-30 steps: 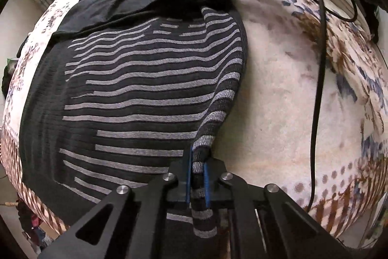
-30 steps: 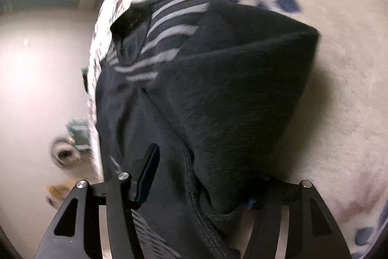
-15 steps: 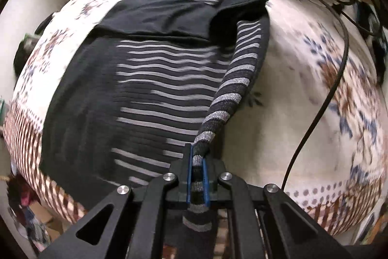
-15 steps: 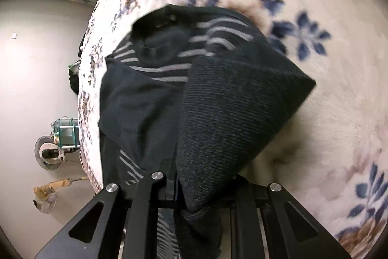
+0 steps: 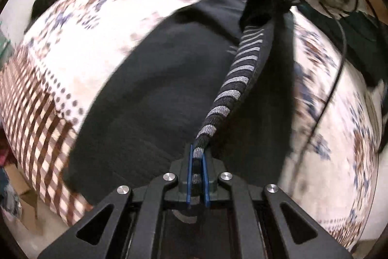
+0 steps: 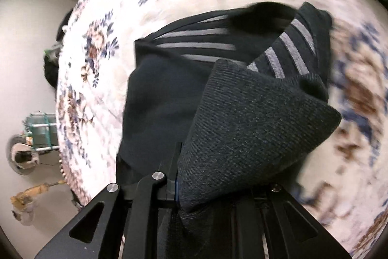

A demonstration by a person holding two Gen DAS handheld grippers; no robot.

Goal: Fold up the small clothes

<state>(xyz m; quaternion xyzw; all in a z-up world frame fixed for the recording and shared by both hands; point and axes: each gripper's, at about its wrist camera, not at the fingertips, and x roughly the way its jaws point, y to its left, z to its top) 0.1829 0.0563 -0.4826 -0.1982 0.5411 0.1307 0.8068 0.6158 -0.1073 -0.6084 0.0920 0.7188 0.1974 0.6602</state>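
Both claws (image 5: 197, 176) (image 6: 180, 182) pinch the striped sweater (image 5: 232, 89)

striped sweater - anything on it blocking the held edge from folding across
Nothing visible does. Both grippers, left and right, already clamp the striped sweater, and the dark body lying on the floral bedspread shows nothing resting on it.

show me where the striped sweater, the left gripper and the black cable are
striped sweater (image 5: 236, 79), left wrist view, on its lifted striped edge.
left gripper (image 5: 197, 163), left wrist view, between its blue pads.
black cable (image 5: 322, 111), left wrist view, mid-length over the bedspread.
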